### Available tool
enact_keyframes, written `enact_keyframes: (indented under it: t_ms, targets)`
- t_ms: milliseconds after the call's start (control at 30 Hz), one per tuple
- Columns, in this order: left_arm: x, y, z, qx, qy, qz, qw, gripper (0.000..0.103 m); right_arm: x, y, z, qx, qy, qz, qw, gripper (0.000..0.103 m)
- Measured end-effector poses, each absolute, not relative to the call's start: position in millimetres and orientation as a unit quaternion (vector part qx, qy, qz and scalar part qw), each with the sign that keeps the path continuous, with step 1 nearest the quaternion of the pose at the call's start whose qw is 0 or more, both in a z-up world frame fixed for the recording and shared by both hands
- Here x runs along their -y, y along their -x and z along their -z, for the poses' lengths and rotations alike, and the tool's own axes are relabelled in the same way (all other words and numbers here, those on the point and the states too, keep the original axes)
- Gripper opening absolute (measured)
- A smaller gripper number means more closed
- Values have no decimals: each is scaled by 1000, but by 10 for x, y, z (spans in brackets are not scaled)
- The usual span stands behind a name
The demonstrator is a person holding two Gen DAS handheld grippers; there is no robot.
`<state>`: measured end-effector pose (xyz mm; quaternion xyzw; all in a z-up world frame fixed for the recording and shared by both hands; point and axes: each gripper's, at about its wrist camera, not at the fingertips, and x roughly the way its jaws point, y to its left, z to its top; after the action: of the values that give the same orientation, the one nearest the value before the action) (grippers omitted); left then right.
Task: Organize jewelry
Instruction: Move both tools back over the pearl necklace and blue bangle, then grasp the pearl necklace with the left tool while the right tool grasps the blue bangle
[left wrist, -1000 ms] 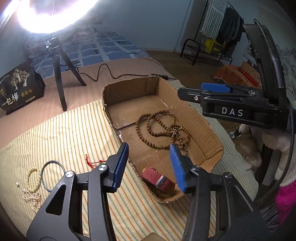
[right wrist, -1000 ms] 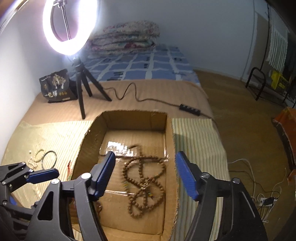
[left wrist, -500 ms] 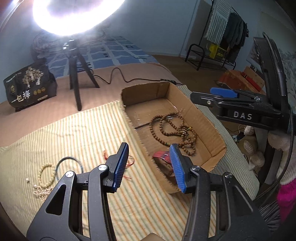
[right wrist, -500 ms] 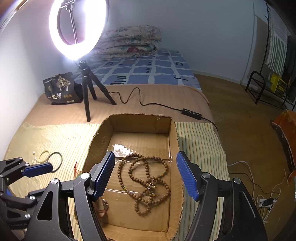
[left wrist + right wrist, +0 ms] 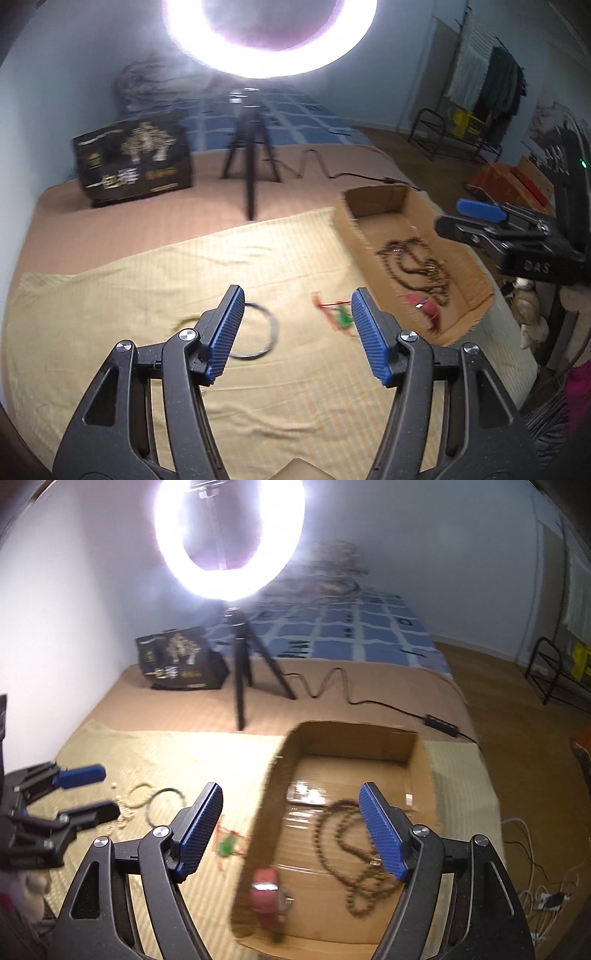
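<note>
1. Ring light (image 5: pixel 266 55): top cut off by the frame edge; glare washes out the bedding behind it.
2. Pale bracelet (image 5: pixel 184 321): motion-blurred, partly hidden behind the left hand-held gripper (image 5: pixel 295 332).
3. Red item (image 5: pixel 264 888): blurred; type cannot be told.

A ring light (image 5: pixel 229 539) glares before pale walls (image 5: pixel 74 609).

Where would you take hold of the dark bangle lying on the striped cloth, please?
Grip the dark bangle across its thin rim, coming straight down from above. It lies flat on the cloth, so one of the left gripper fingers goes inside the ring, the other outside.
</note>
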<state>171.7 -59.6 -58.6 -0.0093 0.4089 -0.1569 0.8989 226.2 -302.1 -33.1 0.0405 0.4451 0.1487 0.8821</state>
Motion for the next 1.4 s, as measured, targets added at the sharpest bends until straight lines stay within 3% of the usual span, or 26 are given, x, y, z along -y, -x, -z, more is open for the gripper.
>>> enact_keyframes:
  t_ms: [500,833,1400]
  targets:
    - [-453,-1679,866,-440,23,83,894,62,2171,-2290,589,-472,-5,-224,852,76]
    - [-549,-1644,1190,-480,15,91,872,62,1666,-2225,885,-506,42,-259,822,76]
    - [-525,-1777,1668,-559,109,76,818,62,1238,-2286,1368,-565,45,-284,774,76]
